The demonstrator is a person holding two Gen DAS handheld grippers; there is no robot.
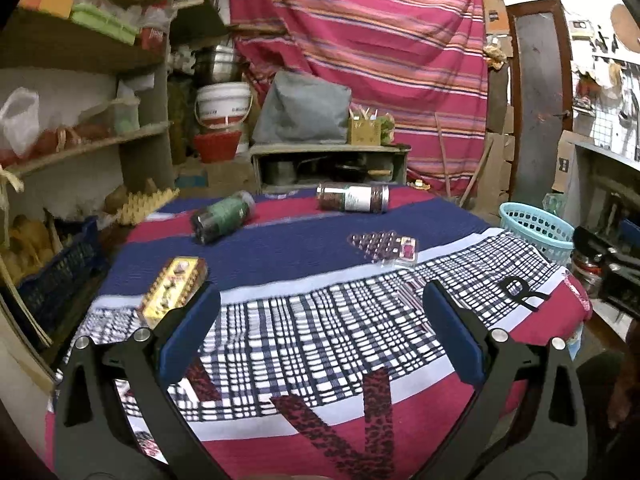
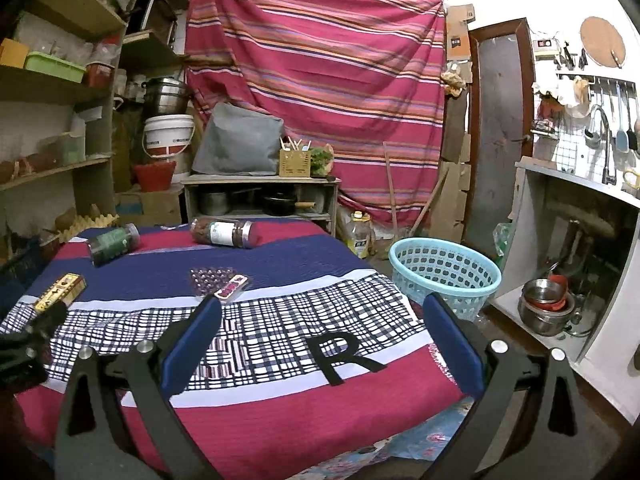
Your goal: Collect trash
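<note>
Both tools empty, hovering above near edge of cloth-covered table. Left gripper: jaws spread wide, nothing between. Right gripper: same, wide apart, empty.

Trash spread over table: yellow-gold printed carton box at left edge, just beyond left gripper's left finger; dark jar w/ green label lying on its side toward far-left corner; clear jar w/ white label and dark contents on its side at far edge; flat clear blister tray and small pink-printed packet touching or overlapping mid-table. Light-blue perforated plastic basket on floor off right edge, prob. the drop target.

Looks like the start, nothing picked yet. Best first grab for left: carton box, nearest. Approach along its length, close across narrow sides, square to faces so no twist-out. Jars: round, likely to roll on cloth, so grip across body mid-length, not at ends. Packet and tray thin; come low, pinch an edge. Right tool closer to basket, so suits mid-table bits.
</note>
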